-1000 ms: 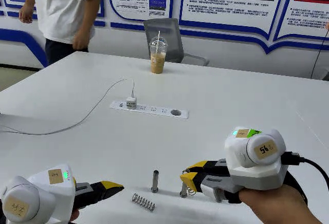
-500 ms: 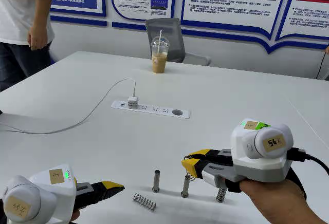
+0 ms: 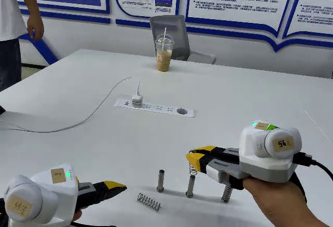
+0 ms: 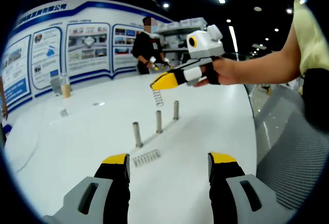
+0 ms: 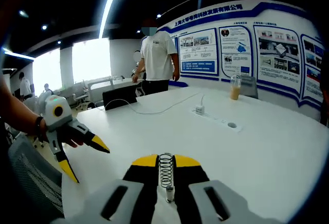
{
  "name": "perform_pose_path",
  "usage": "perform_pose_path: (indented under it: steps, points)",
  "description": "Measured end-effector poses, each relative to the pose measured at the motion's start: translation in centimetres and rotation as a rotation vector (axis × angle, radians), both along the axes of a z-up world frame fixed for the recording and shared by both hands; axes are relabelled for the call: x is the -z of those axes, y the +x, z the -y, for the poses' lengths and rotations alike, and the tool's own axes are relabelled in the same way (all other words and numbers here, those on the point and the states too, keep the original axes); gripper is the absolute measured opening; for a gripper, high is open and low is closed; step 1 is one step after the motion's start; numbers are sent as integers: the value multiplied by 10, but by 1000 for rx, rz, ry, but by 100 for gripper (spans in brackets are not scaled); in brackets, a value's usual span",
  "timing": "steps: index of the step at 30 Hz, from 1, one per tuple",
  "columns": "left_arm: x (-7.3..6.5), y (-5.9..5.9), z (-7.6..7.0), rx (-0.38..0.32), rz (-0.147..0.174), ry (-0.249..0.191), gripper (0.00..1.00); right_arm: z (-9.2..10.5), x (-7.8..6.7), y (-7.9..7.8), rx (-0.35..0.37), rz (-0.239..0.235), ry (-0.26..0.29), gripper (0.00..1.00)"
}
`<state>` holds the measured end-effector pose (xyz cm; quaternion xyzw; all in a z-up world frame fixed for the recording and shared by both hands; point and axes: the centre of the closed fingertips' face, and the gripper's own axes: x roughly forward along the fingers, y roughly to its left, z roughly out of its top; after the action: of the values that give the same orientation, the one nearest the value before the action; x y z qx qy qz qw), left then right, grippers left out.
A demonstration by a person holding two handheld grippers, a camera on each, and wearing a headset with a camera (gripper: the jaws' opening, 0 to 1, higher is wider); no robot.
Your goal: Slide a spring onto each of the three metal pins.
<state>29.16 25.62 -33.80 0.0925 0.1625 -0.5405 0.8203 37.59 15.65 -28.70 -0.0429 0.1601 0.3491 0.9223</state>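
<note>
Spring-fitting at the second of three pins, seen from beside the white table (image 3: 104, 143). All places are given from the middle pin (image 3: 191, 185), which stands upright and bare.

Directly above the middle pin, the right gripper (image 3: 194, 160) has its jaws pinched narrow on the held spring (image 5: 165, 170). It grips the coil near its upper end, so the lower end hangs free and vertical, close over the pin's top. In the right gripper view the coil's axis and the pin's tip line up, which judging by the task is the reason for this pose: the spring can drop over the pin only if the two are coaxial.

On the right gripper's side of the middle pin stands the sprung outer pin (image 3: 227, 192), which appears to carry its coil already. On the other side stands the bare outer pin (image 3: 161, 180).

Nearer the person than the middle pin, and just beyond the bare outer pin, the loose spring (image 3: 149, 202) lies on its side on the table. It is probably meant for that last pin.

Further that way, well apart from the middle pin, the left gripper (image 4: 168, 160) hovers low with its jaws spread wide and nothing between them. It points at the loose spring, and it is kept clear of the pins so the threading arm has room.
</note>
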Motion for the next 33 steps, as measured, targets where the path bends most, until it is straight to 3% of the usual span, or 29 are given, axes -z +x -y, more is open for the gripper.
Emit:
perform_pose_path:
  steps: [10,23,33]
  points:
    - [2,0,0,1,-4,2,63,0,9,3,1,12,-13,12]
    - [3,0,-2,-2,-9,5,62,2,19,3,3,2,9,12]
    - [4,1,-2,-2,-10,5,63,2,24,-2,-14,31,-2,12]
